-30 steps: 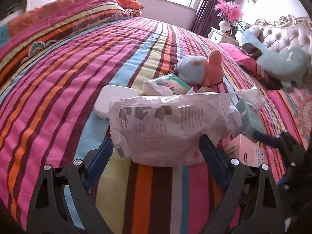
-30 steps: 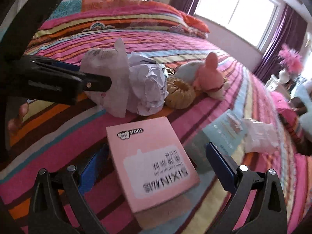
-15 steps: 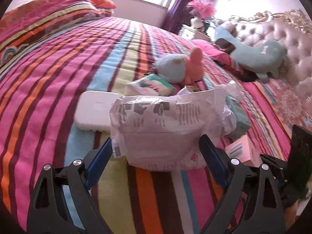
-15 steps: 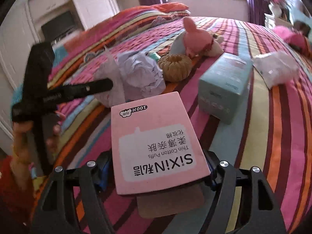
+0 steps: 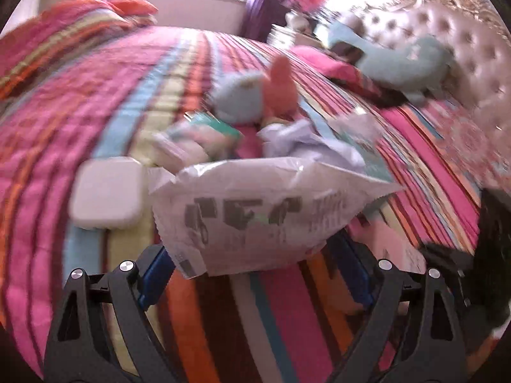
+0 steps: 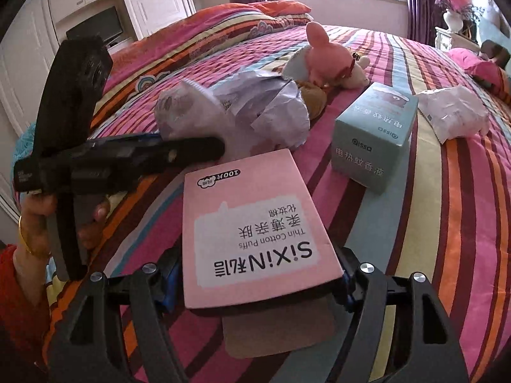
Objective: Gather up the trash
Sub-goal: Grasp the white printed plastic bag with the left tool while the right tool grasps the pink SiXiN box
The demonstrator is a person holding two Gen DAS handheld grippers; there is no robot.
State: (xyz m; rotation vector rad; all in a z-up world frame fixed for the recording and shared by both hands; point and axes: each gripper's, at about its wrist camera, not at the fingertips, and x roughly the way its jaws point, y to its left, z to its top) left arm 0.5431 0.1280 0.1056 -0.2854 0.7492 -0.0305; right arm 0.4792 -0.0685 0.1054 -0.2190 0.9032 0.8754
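My right gripper (image 6: 255,282) is shut on a pink cotton-puff box (image 6: 252,233) and holds it just above the striped bedspread. My left gripper (image 5: 255,274) stands with its jaws on either side of a crinkled white plastic bag (image 5: 255,210); the view is blurred. The same bag (image 6: 188,111) shows in the right wrist view, with the left gripper (image 6: 191,153) beside it. Crumpled paper (image 6: 274,111) lies behind the bag. A teal carton (image 6: 373,134) and a clear plastic wrapper (image 6: 453,113) lie to the right.
A pink and blue plush toy (image 6: 322,54) and a tan knitted ring (image 6: 314,99) lie behind the paper. A white flat case (image 5: 107,193) and a tissue pack (image 5: 198,137) lie to the left. Tufted headboard (image 5: 463,48) at far right.
My right gripper has closed on the pink box and lifted it. My left gripper has moved in on the white bag, its view now blurred.
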